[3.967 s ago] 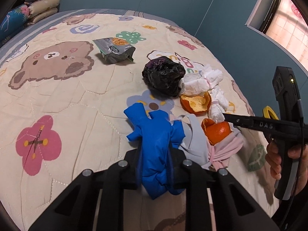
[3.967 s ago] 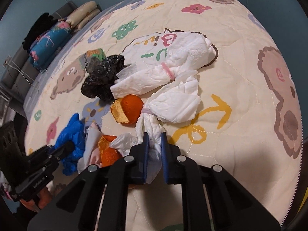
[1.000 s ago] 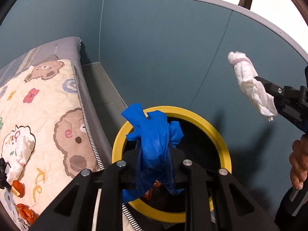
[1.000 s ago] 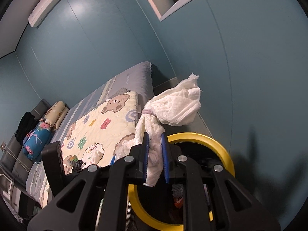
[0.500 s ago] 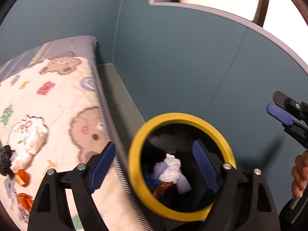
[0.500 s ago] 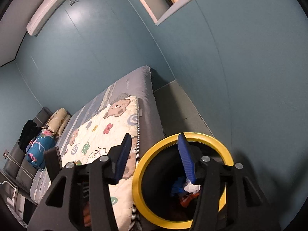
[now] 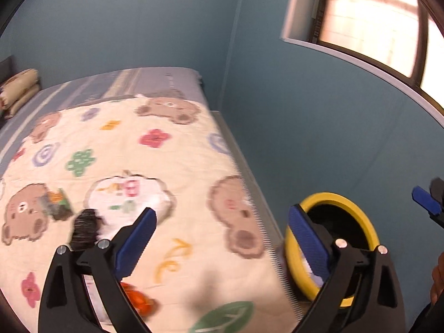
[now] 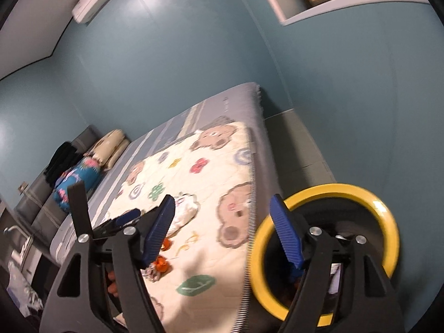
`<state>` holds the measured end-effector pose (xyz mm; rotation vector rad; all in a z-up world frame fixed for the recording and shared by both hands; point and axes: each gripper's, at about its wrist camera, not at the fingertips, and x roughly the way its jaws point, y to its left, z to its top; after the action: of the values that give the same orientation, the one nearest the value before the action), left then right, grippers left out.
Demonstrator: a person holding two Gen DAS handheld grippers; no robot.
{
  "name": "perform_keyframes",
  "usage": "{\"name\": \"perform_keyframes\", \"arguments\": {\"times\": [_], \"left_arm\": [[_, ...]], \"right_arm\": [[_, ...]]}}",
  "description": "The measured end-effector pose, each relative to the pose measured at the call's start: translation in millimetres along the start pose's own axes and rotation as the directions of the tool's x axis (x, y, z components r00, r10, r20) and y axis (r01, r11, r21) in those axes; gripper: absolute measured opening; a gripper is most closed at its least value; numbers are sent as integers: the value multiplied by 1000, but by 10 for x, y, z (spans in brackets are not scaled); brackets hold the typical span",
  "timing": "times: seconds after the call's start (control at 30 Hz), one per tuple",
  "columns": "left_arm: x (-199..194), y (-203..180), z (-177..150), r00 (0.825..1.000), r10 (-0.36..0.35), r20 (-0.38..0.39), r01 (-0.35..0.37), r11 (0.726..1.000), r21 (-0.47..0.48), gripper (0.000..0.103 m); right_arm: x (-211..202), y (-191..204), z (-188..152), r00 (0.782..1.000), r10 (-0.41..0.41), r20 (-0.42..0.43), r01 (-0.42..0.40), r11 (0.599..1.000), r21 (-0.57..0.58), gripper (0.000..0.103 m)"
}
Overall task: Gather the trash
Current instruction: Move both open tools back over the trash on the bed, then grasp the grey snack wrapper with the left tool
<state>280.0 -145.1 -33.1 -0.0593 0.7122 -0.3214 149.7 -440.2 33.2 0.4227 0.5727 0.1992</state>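
Observation:
My left gripper (image 7: 222, 233) hangs over the bed's corner, its jaws still opening wide, with nothing between them. The right gripper (image 8: 222, 230) is also opening and holds nothing. The black bin with a yellow rim (image 7: 328, 197) stands on the floor beside the bed, at the lower right of both views (image 8: 347, 188). On the cartoon quilt (image 7: 194, 166) lie a black bag (image 7: 83, 227), a snack packet (image 7: 55, 202), white tissue (image 8: 183, 213) and orange peel (image 7: 138, 301), which also shows in the right wrist view (image 8: 161, 266). The picture is blurred by motion.
Teal walls close in behind the bed and the bin, with a window (image 7: 374, 22) above. A narrow strip of grey floor (image 8: 294, 144) runs between the bed and the wall. Pillows (image 8: 111, 141) are stacked at the bed's far end. The left gripper (image 8: 116, 224) shows in the right wrist view.
Both grippers opened and let go: the blue glove and the white tissue dropped into the bin. Both views have since swung left, from the bin toward the bed.

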Motion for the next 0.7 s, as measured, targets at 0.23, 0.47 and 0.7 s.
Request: {"name": "perform_keyframes", "arguments": {"times": [0.23,0.47,0.7], "left_arm": [[-186,679,60,992,123,25,-122,992,-40,95],[-234,1312,65,968,249,25,-246,966,-77,95],[-105,1962,10,945,327,-15,-326,936,-131,95]], "right_arm": [[364,576,-127,995,72,-63,-76,996,-56,79],[721,1125,-356,990,82,-117,-99,984,-145,81],[1196,1516,-652,973,87,-214,-133,969,-208,82]]}}
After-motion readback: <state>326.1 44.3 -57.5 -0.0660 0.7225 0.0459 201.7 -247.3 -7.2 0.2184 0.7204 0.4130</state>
